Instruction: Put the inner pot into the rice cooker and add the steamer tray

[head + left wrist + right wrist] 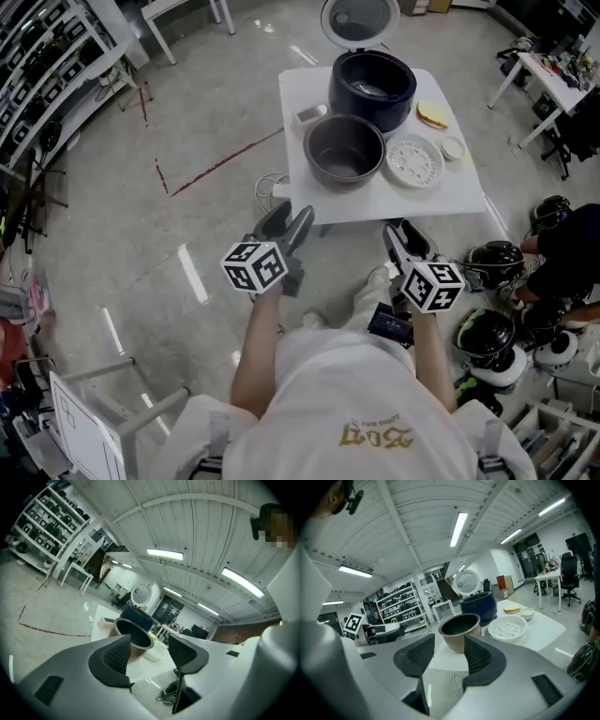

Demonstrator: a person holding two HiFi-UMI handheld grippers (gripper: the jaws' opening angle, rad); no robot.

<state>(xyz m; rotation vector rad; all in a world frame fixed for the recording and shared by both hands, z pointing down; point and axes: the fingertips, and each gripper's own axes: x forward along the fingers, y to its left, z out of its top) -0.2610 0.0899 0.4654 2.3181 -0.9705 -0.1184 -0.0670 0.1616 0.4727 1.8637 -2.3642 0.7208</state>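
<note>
Short of the table (456,190) edge, left gripper (289,223) and right gripper (408,235) hover released, empty.

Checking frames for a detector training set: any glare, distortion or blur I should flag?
Head view: even light, streaky glare on the floor, table items sharp. Left gripper view: strong fisheye, dark corners, ceiling lights blown out, inner pot small but legible. Right gripper view: same fisheye bend, inner pot and steamer tray crisp.

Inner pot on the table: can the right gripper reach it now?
Probably yes: the inner pot stands at the near edge of the table, nothing lies between, and the right gripper is open.
</note>
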